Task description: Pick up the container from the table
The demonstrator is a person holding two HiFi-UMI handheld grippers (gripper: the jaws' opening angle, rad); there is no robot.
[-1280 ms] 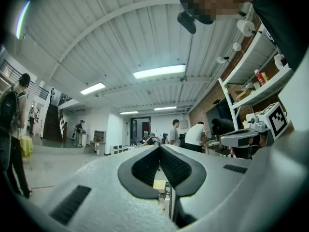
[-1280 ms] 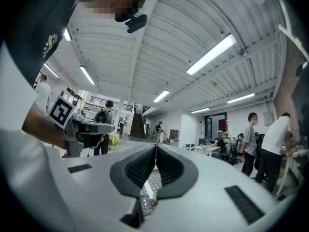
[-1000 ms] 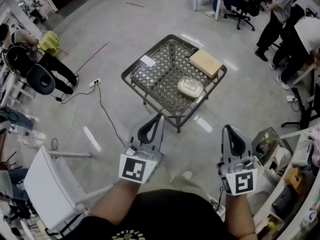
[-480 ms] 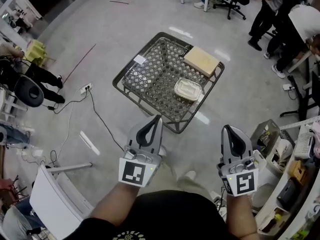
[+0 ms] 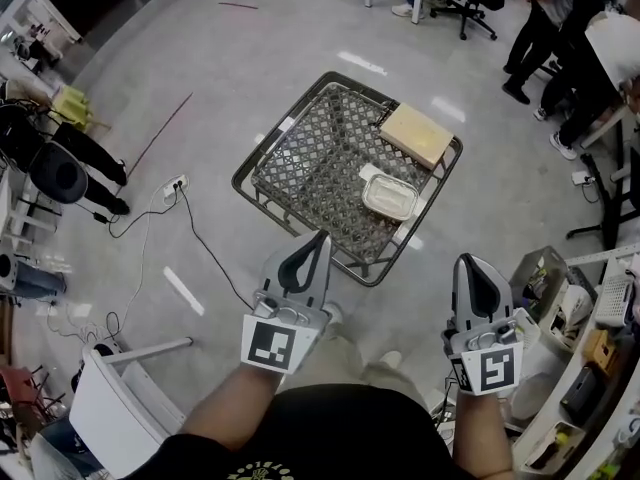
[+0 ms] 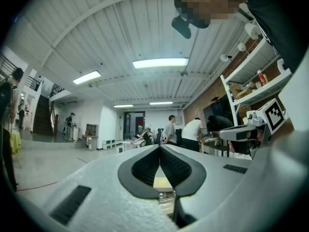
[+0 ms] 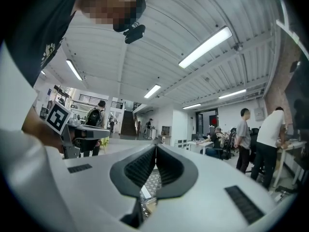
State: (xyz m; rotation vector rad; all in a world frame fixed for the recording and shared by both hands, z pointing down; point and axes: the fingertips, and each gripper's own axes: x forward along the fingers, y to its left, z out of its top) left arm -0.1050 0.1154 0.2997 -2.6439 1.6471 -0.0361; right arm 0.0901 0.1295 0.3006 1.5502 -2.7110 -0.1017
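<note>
A pale, lidded plastic container (image 5: 390,198) lies near the right edge of a low metal mesh table (image 5: 310,168) in the head view. My left gripper (image 5: 321,235) is shut and empty, its tip just short of the table's near rim. My right gripper (image 5: 466,260) is also shut and empty, over the floor to the right of the table's near corner. Both are held level and point toward the table. In the left gripper view the jaws (image 6: 160,147) meet at the tip. In the right gripper view the jaws (image 7: 155,147) meet too, with mesh showing below them.
A tan flat box (image 5: 420,134) lies on the table behind the container, and a white slip (image 5: 287,123) at its far left edge. A power strip and cable (image 5: 175,183) run over the floor at left. A white chair (image 5: 110,408) stands lower left, cluttered shelves (image 5: 565,333) at right, and people (image 5: 560,28) at upper right.
Both grippers have moved forward toward the table, which now sits closer and lower in the head view. Both stayed shut and empty.
</note>
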